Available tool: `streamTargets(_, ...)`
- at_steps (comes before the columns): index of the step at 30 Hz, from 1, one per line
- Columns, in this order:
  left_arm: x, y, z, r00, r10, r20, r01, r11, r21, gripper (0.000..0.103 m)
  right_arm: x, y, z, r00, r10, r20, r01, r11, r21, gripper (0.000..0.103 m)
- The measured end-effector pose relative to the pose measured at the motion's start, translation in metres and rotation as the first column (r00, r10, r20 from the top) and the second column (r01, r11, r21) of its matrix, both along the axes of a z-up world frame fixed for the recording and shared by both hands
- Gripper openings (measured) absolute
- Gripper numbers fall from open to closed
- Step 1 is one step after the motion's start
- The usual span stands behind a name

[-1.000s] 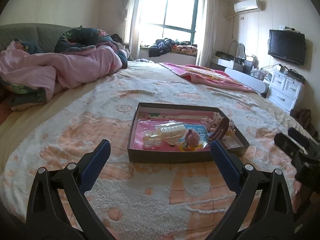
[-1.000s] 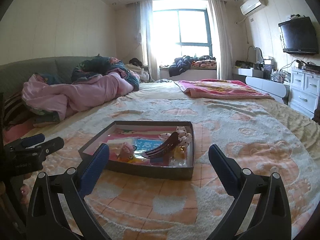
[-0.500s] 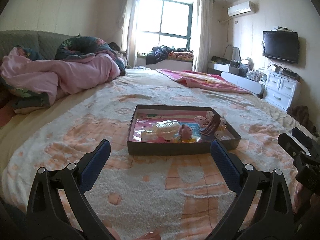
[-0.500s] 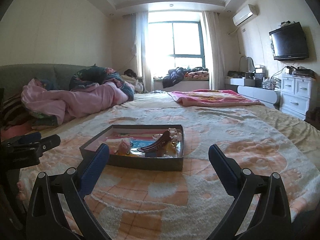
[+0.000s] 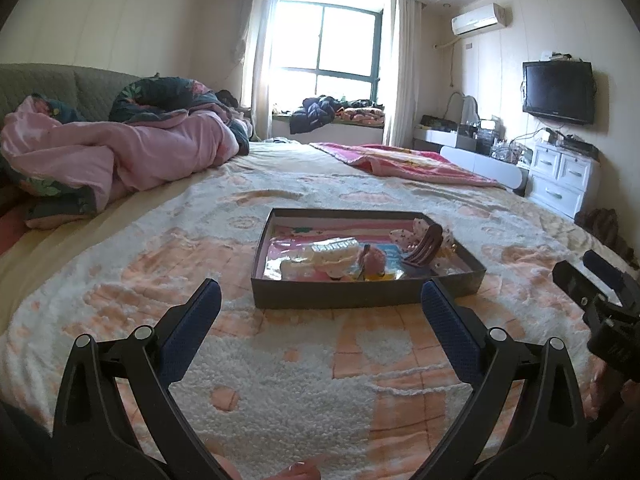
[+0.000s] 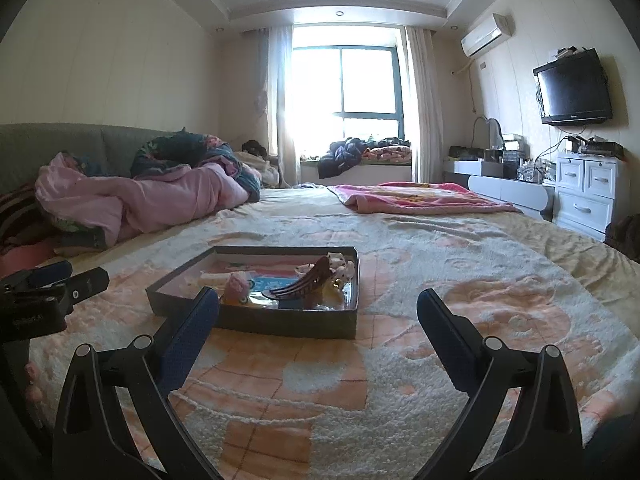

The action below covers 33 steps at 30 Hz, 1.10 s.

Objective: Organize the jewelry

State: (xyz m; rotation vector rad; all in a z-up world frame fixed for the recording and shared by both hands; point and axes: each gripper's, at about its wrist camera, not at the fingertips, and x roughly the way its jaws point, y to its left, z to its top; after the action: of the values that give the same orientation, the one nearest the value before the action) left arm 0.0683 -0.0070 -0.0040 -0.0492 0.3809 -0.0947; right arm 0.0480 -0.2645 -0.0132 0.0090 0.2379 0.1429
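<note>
Both tools backed away from the tray (image 5: 360, 300) over the last second; left tool (image 5: 320, 312) and right tool (image 6: 318, 316) wide open, empty. Looks finished.

A wide bed (image 6: 440, 264) fills the near and middle ground, covered by a cream and peach fleecy blanket (image 5: 304, 368). On the left lies a crumpled pink quilt (image 5: 120, 156) before a grey-green headboard (image 5: 60, 84). Far off, a bright window (image 6: 366, 82) with pale curtains (image 6: 420, 104) floods the room with daylight. On the right wall hang a television (image 6: 574, 88) and an air conditioner (image 5: 478, 19), above white drawers (image 6: 588, 196). The walls are cream.
</note>
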Motion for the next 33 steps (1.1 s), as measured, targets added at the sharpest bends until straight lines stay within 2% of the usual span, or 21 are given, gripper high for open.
streamTargets(8, 0.0061, 0.0066, -0.0048, 1.0, 0.015, -0.024, -0.015, 1.0, -0.014, 0.092, 0.0039, -0.0014, -0.0029, 1.0, -0.001, -0.009, 0.001, 1.0, -0.001, 0.097)
streamTargets(33, 0.0054, 0.0064, -0.0051, 1.0, 0.014, -0.014, -0.015, 1.0, -0.013, 0.092, 0.0018, -0.0018, -0.002, 1.0, -0.001, 0.011, 0.001, 1.0, 0.0, 0.097)
